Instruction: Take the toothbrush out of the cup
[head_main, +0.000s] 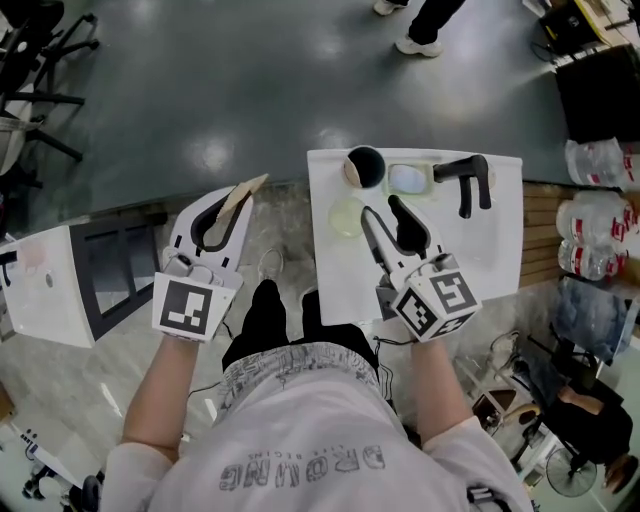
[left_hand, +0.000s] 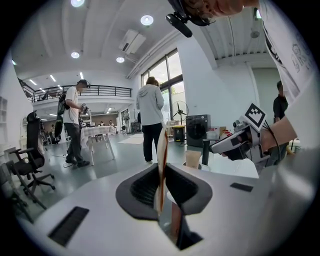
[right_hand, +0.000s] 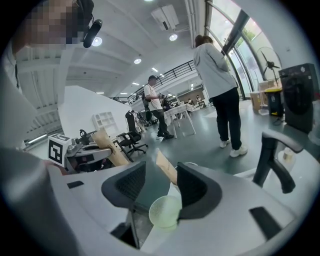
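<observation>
A black cup (head_main: 365, 165) stands at the far edge of the white table (head_main: 480, 250), with a tan flat packet (head_main: 352, 170) leaning in it. My left gripper (head_main: 228, 205) hangs left of the table, off its edge, shut on another tan flat packet (head_main: 243, 192), which looks like a wrapped toothbrush. In the left gripper view that packet (left_hand: 161, 160) stands upright between the closed jaws of the left gripper (left_hand: 162, 175). My right gripper (head_main: 382, 210) is open over the table, short of the cup. Its jaws in the right gripper view (right_hand: 160, 175) frame the cup's packet (right_hand: 166, 167).
A pale green disc (head_main: 347, 217) lies on the table just left of the right gripper's fingers. A black tap (head_main: 470, 180) and a clear dish (head_main: 408, 180) stand at the back of the table. Two people (left_hand: 150, 115) stand on the floor beyond. A white cabinet (head_main: 50, 290) is at my left.
</observation>
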